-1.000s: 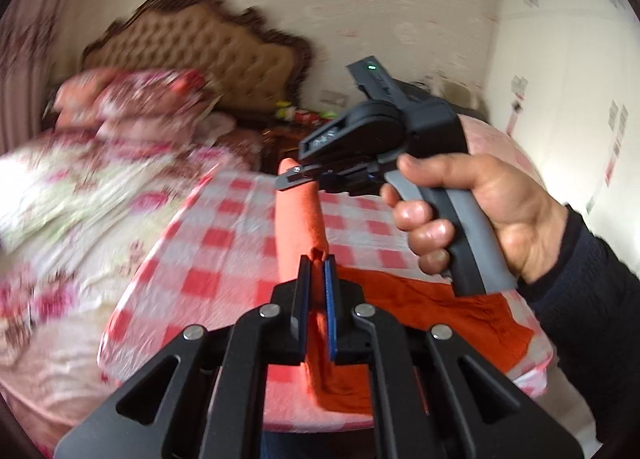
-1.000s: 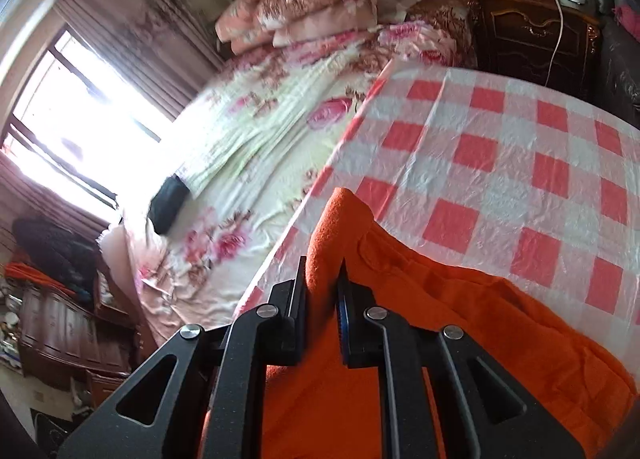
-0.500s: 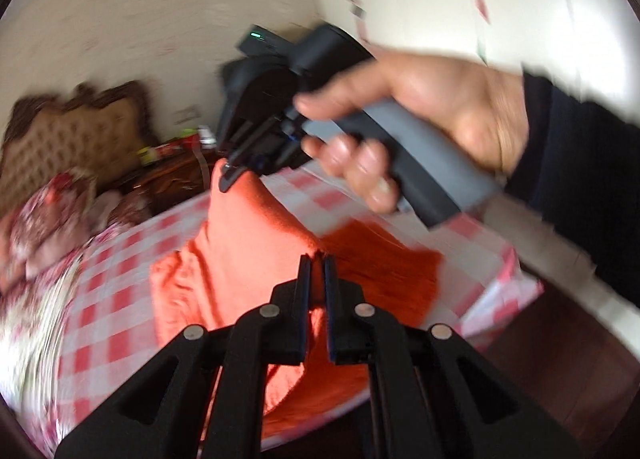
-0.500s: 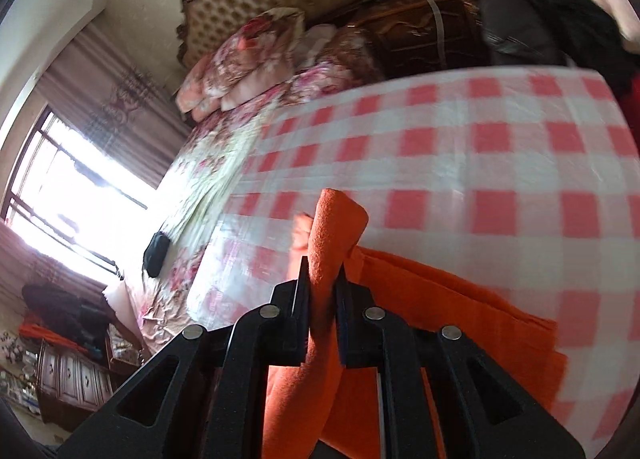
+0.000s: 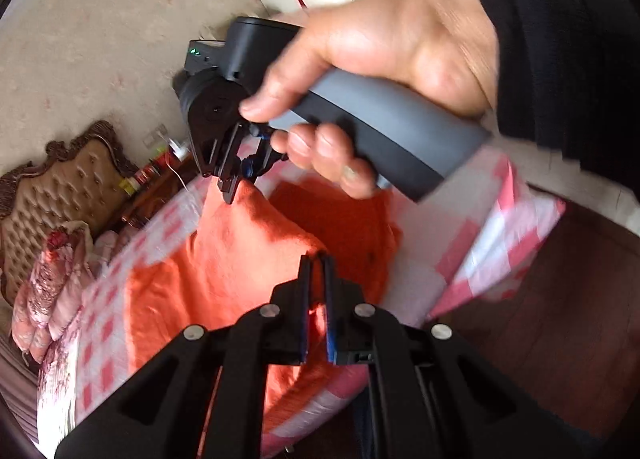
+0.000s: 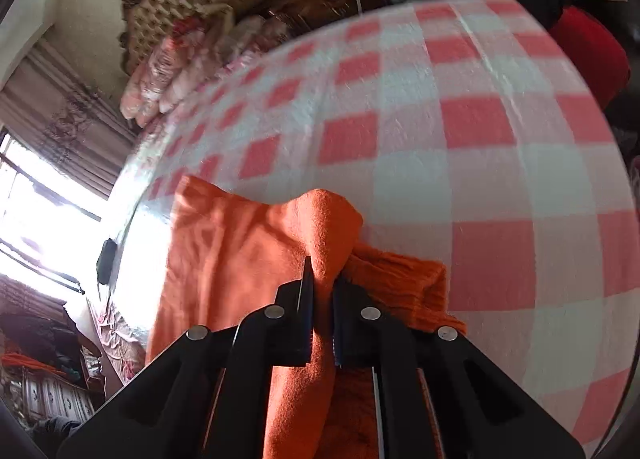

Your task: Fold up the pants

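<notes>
You have the orange pants (image 5: 224,259) pinched at two corners of one edge, and that is why the cloth rises in two peaks instead of lying flat. Your left gripper (image 5: 316,279) has its jaws pressed together on a fold at the near edge; your right gripper (image 6: 322,287), steered by your right hand (image 5: 392,71), has its jaws clamped on another bunch farther along. The rest of the pants lies on the checked cloth of the counter (image 6: 460,131), sagging between the two grips. Holding both corners apart keeps the lifted edge taut, which I judge lets you carry it over the layer beneath (image 6: 400,283) as one straight fold.
</notes>
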Tool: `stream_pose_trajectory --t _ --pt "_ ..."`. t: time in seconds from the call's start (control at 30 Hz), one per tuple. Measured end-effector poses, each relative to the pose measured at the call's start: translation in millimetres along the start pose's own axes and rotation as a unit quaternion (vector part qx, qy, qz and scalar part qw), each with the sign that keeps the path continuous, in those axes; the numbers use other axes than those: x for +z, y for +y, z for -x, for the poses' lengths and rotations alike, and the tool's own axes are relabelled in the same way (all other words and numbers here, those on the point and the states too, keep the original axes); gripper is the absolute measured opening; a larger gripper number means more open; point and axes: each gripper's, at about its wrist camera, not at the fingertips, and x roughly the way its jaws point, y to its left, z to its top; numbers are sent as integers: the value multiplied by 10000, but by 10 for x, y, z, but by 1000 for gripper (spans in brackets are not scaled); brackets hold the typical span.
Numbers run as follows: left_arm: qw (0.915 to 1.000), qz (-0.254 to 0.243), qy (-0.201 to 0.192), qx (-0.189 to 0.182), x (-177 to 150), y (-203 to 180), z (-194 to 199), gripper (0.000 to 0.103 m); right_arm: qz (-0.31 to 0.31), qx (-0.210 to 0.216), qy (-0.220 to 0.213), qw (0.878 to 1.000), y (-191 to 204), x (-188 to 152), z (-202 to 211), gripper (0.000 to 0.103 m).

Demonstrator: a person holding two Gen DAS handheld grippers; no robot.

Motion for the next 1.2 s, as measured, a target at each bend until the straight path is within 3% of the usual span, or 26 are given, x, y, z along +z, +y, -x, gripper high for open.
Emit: stream_pose_trajectory --t 0.17,0.33,0.37,0.4,0.47,0.5,0.57,0.63,0.7,0.77,0.8,0.83,0.87,0.9,0.97,1.0,1.03,1.07,1.13,1.2 --pt "9996 -100 -275 -5 277 -104 179 6 189 -110 -263 9994 119 82 369 7" --pt "9994 -140 99 -304 221 -353 -112 6 90 -500 -29 9987 -180 -6 175 7" --pt "9990 -130 172 -386 197 -370 -164 10 93 -610 21 9981 -260 -49 101 8" --pt "9980 -77 209 -596 157 -385 -200 14 102 -736 68 9972 -312 -83 58 12" --pt "9962 74 163 -851 124 -316 -134 56 200 -1114 14 9936 -365 -134 6 32" --pt "9955 202 -11 -924 118 -218 -24 57 303 -1480 -208 9883 -338 -168 75 49" --pt "9925 600 -153 -1056 69 89 210 58 402 -1689 -546 9833 -271 -251 264 52" --pt "9848 1332 -113 -1111 -61 503 372 62 379 -1787 -722 9805 -251 -343 404 63" --pt "9631 2558 56 -836 -417 1140 474 65 273 -1845 -743 9796 -234 -506 495 66" --pt "9307 3625 390 -297 -849 1694 481 63 232 -1809 -501 9819 -239 -683 420 66" --pt "9157 3976 522 -246 -1003 1862 460 63 244 -1771 -426 9830 -237 -730 374 66" --pt "8954 4380 717 -357 -1184 2031 403 62 263 -1695 -350 9846 -227 -781 314 65" --pt "8624 4933 926 -659 -1422 2193 318 61 250 -1623 -294 9860 -219 -829 271 64" --pt "8406 5249 1024 -856 -1565 2266 264 61 157 -1534 -260 9877 -232 -857 214 54" --pt "8089 5569 1354 -1313 -1758 2307 67 59 61 -1574 -241 9872 -214 -878 114 50" --pt "7972 5674 1463 -1452 -1817 2310 1 55 80 -1610 -255 9866 -185 -877 85 47" --pt "7876 5745 1525 -1628 -1863 2291 -63 39 78 -1597 -269 9868 -153 -875 65 43" --pt "7853 5707 1577 -1807 -1861 2275 -113 29 63 -1609 -284 9865 -128 -870 52 43" --pt "8040 5462 1583 -1736 -1811 2256 -160 18 41 -1652 -324 9857 -73 -843 11 42" --pt "8063 5483 1519 -1618 -1821 2344 -151 14 -47 -1549 -334 9874 -40 -783 -68 41"
